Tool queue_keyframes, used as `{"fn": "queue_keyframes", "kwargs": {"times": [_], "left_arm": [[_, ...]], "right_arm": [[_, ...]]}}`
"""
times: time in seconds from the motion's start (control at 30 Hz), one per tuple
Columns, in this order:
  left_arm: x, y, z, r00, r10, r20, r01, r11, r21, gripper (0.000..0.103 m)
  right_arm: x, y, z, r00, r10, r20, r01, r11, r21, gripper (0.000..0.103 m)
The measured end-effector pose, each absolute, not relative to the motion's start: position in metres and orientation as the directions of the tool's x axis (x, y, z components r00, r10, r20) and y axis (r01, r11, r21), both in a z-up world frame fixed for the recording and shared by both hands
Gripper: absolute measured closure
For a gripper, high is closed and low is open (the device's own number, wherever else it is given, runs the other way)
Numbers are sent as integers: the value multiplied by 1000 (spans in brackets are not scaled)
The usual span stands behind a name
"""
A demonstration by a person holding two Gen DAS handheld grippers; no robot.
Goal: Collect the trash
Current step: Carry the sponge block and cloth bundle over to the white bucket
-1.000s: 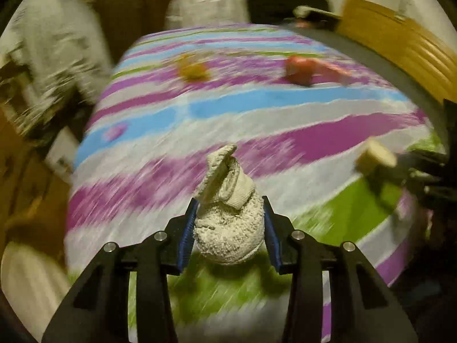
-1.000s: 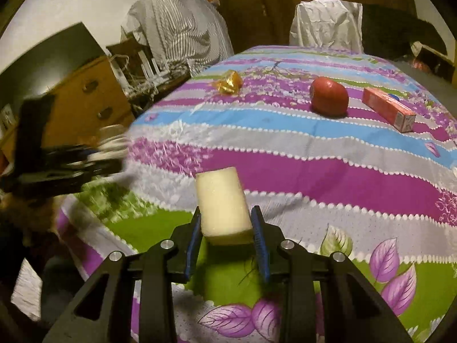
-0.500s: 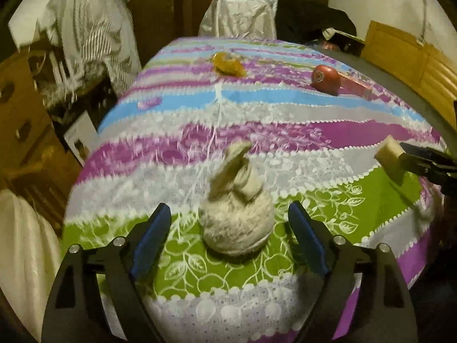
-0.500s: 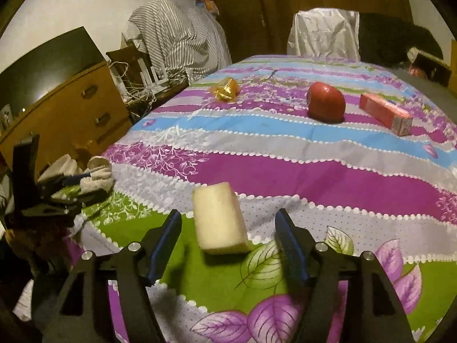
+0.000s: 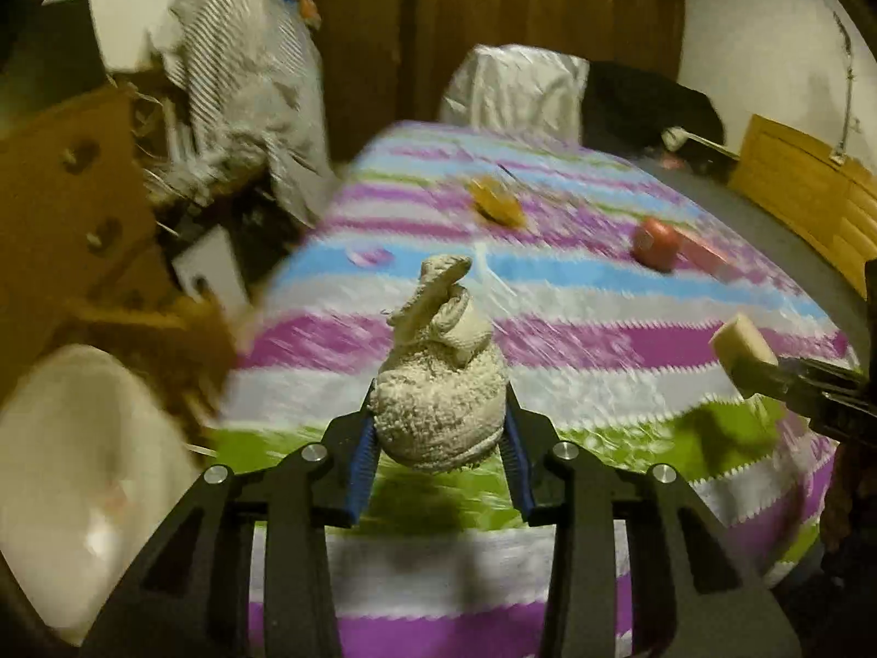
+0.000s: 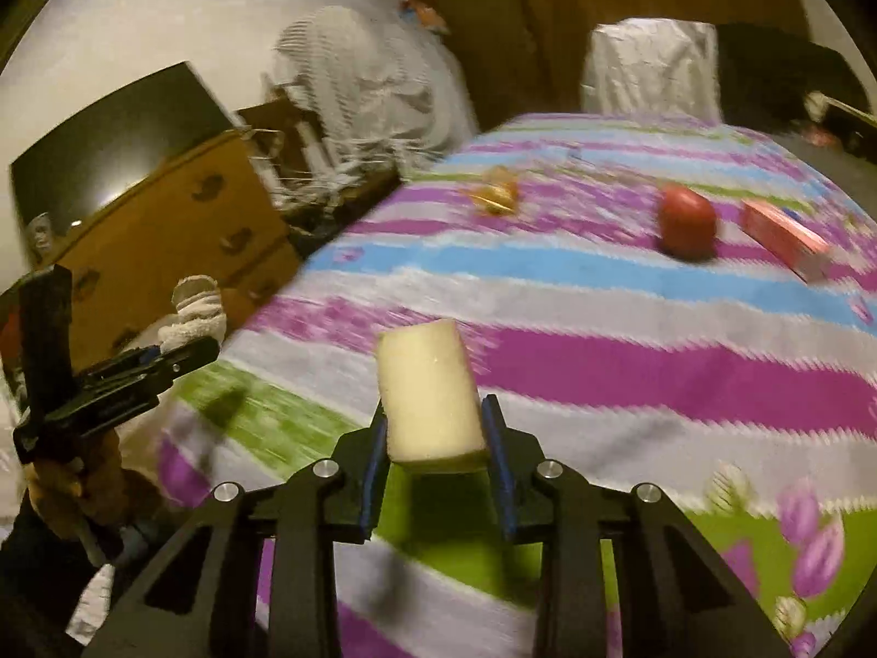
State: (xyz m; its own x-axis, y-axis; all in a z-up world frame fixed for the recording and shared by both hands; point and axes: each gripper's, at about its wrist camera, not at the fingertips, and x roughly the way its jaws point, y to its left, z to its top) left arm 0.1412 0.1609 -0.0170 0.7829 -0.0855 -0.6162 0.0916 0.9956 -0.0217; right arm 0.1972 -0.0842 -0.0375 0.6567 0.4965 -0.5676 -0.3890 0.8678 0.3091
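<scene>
Now the left hand-held gripper point(image 5: 438, 438) is clamped on a balled-up beige sock point(image 5: 438, 395) — its blue pads point(image 5: 362, 455) press both flanks, having just closed in on it after standing wide. The sock's knotted end points up and away, and the bundle hangs clear above the green band of the striped bedspread point(image 5: 575, 296), with its shadow below it. The right hand-held gripper point(image 6: 433, 455) has likewise just closed and now grips a pale yellow sponge block point(image 6: 427, 389), which stands up between the jaws over the bed's near edge. Each gripper shows at the edge of the other's view, loaded. Farther out on the bed lie a crumpled gold wrapper point(image 6: 496, 197), a red apple point(image 6: 685, 225) and, just beside it, a pink carton point(image 6: 784, 241) — all blurred. Left of the bed stands a wooden dresser point(image 6: 181, 230).
</scene>
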Motion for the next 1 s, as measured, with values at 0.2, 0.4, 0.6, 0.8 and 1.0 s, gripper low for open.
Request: {"fn": "queue_keyframes", "kwargs": {"times": [0.2, 0.4, 0.6, 0.8, 1.0], "left_arm": [[129, 229, 37, 793, 113, -599, -125, 992, 22, 66], [118, 322, 59, 733, 315, -603, -356, 933, 54, 66], [106, 391, 58, 656, 424, -624, -487, 870, 79, 66], [101, 412, 39, 614, 443, -653, -508, 855, 103, 66], [95, 428, 24, 605, 430, -670, -509, 856, 89, 66]], "right_arm": [[230, 26, 16, 558, 624, -547, -540, 774, 332, 70], [258, 168, 61, 395, 702, -592, -653, 668, 356, 70], [254, 284, 73, 263, 697, -667, -729, 596, 336, 70], [243, 356, 58, 228, 633, -739, -759, 591, 272, 70], [233, 377, 38, 226, 592, -773, -778, 587, 222, 70]]}}
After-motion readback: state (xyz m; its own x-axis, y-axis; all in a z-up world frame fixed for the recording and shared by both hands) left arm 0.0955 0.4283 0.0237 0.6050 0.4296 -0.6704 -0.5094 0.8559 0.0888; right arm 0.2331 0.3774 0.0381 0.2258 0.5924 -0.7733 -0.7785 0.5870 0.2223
